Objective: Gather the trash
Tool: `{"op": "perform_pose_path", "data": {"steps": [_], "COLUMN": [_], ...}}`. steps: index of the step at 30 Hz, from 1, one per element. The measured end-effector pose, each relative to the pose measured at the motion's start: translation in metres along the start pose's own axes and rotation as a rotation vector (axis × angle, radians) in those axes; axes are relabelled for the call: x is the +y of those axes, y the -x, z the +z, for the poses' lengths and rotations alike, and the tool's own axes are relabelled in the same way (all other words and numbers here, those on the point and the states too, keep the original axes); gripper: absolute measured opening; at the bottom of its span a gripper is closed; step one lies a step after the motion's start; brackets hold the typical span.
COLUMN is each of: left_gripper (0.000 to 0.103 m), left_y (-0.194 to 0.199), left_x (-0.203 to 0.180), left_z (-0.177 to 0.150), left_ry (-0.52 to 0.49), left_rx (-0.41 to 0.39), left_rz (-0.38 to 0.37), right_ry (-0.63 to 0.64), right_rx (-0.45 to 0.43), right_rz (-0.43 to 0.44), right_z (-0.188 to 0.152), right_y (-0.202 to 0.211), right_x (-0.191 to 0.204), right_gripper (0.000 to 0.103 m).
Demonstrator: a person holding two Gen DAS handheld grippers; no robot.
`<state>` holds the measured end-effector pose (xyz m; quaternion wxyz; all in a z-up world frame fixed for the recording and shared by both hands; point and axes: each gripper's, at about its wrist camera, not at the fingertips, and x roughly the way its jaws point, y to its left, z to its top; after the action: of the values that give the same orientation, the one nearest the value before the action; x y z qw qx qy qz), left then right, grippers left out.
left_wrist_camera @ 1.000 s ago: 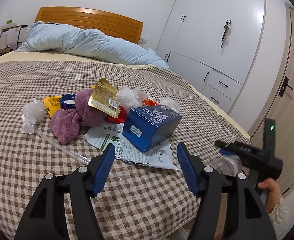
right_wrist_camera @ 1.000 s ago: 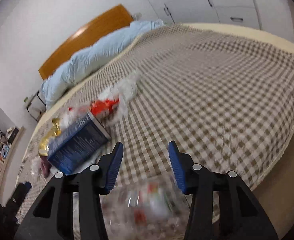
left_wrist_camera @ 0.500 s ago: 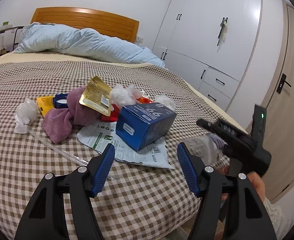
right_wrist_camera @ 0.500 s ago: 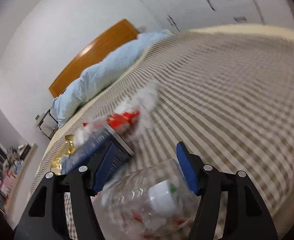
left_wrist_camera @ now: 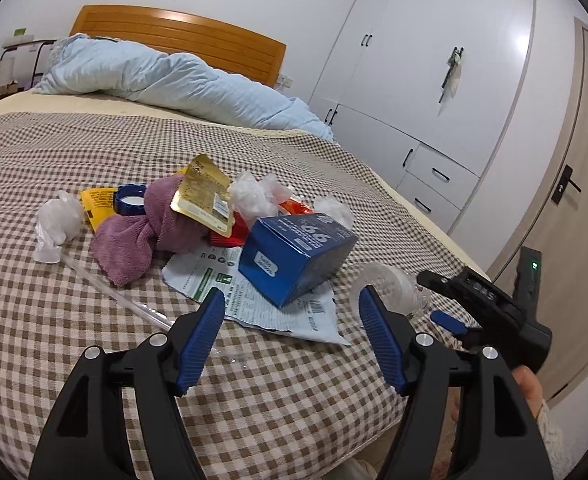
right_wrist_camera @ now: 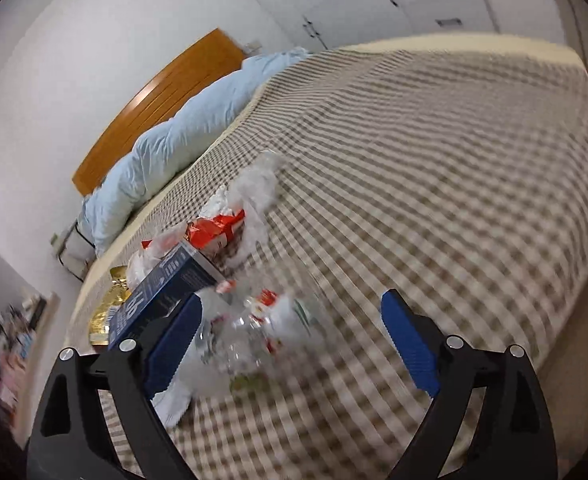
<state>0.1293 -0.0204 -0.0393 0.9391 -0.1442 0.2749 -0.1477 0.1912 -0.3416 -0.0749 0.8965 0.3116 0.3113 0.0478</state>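
Two grippers stand over the checked bedspread (left_wrist_camera: 46, 340). The right gripper (right_wrist_camera: 290, 340) has just been opening its jaws; the clear plastic bottle (right_wrist_camera: 262, 336) lies between them on the bed, beside the blue box (left_wrist_camera: 294, 256), seemingly free of the pads. The left gripper (left_wrist_camera: 292, 338) is open and empty, near the printed paper (left_wrist_camera: 254, 300).

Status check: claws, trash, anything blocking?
Both claws open, right claw just widened around crushed clear bottle, no grip. Left claw empty. Blue box crowds bottle.
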Motion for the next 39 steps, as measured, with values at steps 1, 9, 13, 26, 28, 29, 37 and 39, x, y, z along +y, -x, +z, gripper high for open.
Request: {"op": "perform_pose_path", "data": {"steps": [1,9,13,26,28,29,37,39], "left_gripper": [0.067,0.096,0.096,0.096,0.096,0.096,0.096,0.095], "left_y": [0.000,-0.005,-0.014,-0.054,-0.059,-0.062,-0.129,-0.142], "left_x": [-0.002,0.001,0.010,0.010,0.004,0.001,-0.019,-0.017], "left_z": [-0.001,0.002,0.009,0.026,0.029,0.031,0.044,0.044], "left_ry": [-0.007,-0.015,0.014,-0.011,-0.055,-0.080,-0.326,-0.332], "left_rx": [0.001,-0.020,-0.016,0.031,0.049,0.058,0.255,0.290], "left_rz": [0.002,0.075,0.115,0.185,0.149,0.135,0.133,0.139], "right_ry": [-0.005,-0.153,-0.233,-0.192,-0.108,-0.064,0.241,0.204], "right_rx": [-0.008,-0.074,-0.123,-0.096,-0.142,-0.165,-0.144,-0.105], "right_rz": [0.016,0.080,0.072,0.095,0.057,0.036,-0.060,-0.034], "right_z": [-0.003,-0.035,-0.027,0.014,0.025,0.030,0.049,0.059], "right_y": [0.005,-0.016,-0.021,-0.030,-0.022,-0.018,-0.024,-0.030], "right_x": [0.000,0.008,0.010,0.018,0.020,0.022,0.042,0.032], "right_gripper": [0.087,0.088,0.088,0.065,0.065,0.065,0.003,0.027]}}
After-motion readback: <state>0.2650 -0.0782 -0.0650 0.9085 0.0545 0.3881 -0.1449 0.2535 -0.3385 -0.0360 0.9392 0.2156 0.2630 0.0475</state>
